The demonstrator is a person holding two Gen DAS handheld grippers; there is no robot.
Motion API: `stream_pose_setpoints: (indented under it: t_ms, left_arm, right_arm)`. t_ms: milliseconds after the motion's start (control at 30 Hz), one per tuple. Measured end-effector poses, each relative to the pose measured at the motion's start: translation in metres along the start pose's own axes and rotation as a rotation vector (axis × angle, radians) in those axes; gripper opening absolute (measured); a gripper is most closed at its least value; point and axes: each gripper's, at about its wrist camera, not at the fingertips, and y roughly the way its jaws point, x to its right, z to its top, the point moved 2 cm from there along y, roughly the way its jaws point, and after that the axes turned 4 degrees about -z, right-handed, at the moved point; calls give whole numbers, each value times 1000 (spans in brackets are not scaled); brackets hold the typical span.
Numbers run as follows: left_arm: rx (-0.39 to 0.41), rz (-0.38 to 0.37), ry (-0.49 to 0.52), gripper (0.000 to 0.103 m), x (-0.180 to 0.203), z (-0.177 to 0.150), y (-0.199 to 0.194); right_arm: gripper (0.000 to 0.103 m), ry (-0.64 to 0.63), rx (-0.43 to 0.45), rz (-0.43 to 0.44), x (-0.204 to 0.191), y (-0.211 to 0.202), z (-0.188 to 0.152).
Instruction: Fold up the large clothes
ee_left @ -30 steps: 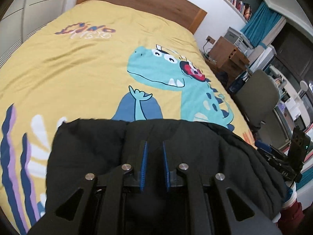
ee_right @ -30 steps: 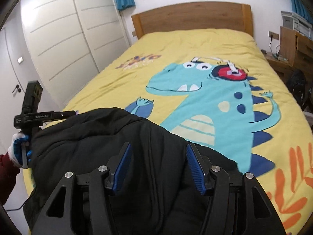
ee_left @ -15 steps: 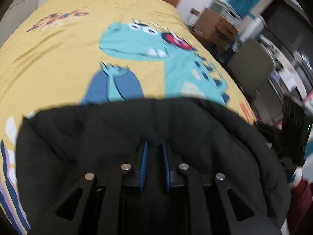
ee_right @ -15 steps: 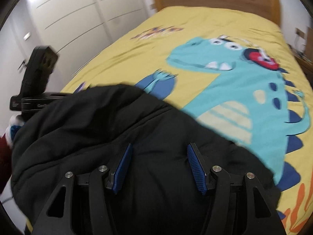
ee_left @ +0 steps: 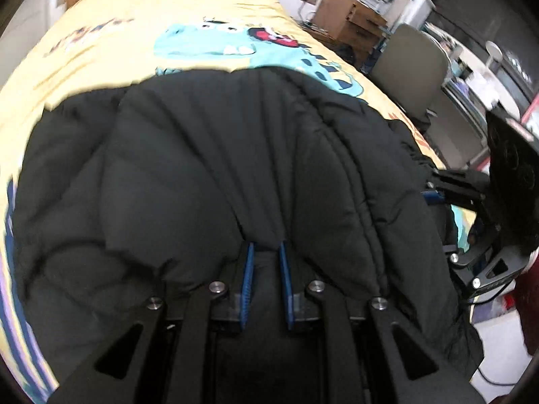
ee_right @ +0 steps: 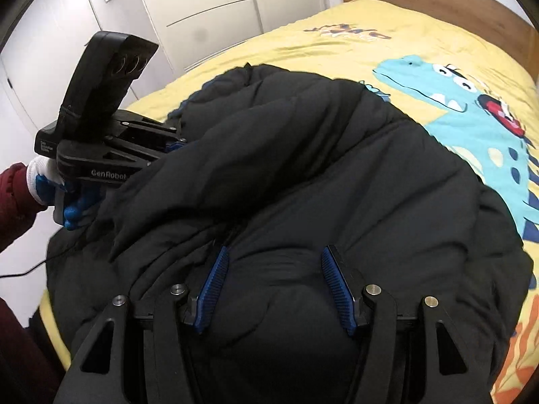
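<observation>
On the yellow dinosaur bed (ee_right: 337,33), your black padded coat (ee_right: 303,168) lies bunched.
Your left gripper (ee_left: 266,252) jaws pinch a coat fold; your right gripper (ee_right: 273,262) jaws gape wide around a bulge.

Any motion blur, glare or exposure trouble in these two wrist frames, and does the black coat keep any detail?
Left wrist view: bedspread and the desk area behind it are smeared by motion and washed out; the black coat keeps soft quilt lines. Right wrist view: sharper, with the dinosaur print crisp and only slight smear along the coat's far edge; the coat's folds stay readable. Both views bend strongly at the fisheye rim.
</observation>
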Motion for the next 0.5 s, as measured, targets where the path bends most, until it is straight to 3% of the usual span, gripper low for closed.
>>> stream_pose_setpoints:
  t_ms: [200,500]
  left_arm:
    - [4,-6,-93,15,-13,-8,14]
    - [12,64,-88,16,-3,-5,-22]
  right_arm:
    - [58,90,0,-53,11,13,-18]
    - [58,62,-18,-140,-2,-20,-5]
